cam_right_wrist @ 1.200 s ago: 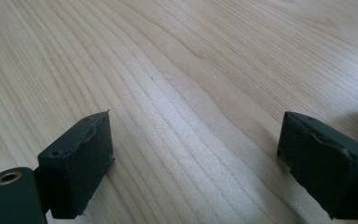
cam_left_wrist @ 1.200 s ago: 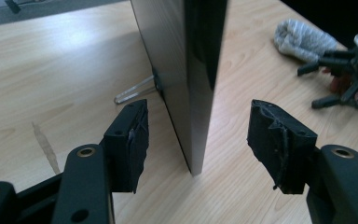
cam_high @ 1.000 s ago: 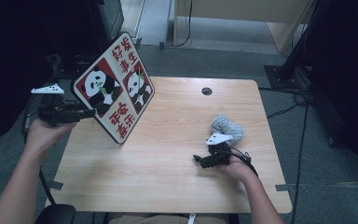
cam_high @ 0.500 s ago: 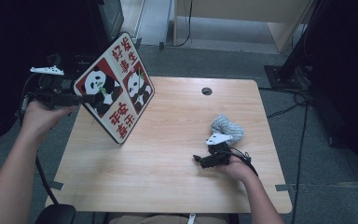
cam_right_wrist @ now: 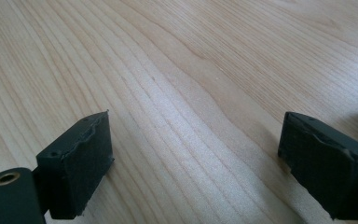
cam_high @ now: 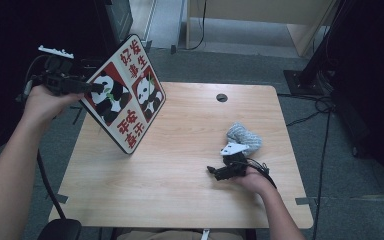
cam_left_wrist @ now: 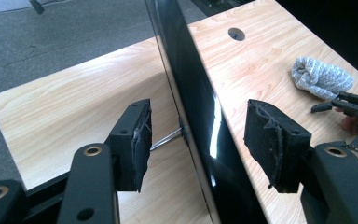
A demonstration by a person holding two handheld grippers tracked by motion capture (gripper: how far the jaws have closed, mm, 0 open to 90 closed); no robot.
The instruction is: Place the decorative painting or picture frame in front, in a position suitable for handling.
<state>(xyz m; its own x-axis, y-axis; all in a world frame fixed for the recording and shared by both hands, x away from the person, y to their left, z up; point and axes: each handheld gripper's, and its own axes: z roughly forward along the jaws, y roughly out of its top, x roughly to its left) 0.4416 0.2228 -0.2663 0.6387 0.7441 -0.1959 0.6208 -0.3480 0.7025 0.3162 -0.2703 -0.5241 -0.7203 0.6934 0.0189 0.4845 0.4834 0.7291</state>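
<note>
A sign board (cam_high: pixel 130 95) with two pandas and red characters stands tilted on one corner at the table's left. In the left gripper view its dark glossy edge (cam_left_wrist: pixel 200 116) runs between my jaws. My left gripper (cam_high: pixel 96 88) (cam_left_wrist: pixel 196 140) straddles the board's upper left edge. Its jaws have just been closing, with a gap still on each side, so it is open. My right gripper (cam_high: pixel 215 171) (cam_right_wrist: pixel 196 158) rests open on the bare wood at the front right, nothing between its pads. A grey knitted cloth (cam_high: pixel 243 136) (cam_left_wrist: pixel 321 77) lies bunched just behind it.
The wooden table (cam_high: pixel 180 165) has a round cable hole (cam_high: pixel 222 97) (cam_left_wrist: pixel 236 33) near its far edge. A thin metal prop (cam_left_wrist: pixel 165 138) sticks out behind the board. The right gripper (cam_left_wrist: pixel 328 102) shows beside the cloth. Dark equipment and cables stand on the floor around.
My left hand has risen and moved along the board's left edge toward its upper part. The board, the cloth and the right gripper have stayed where they were.
</note>
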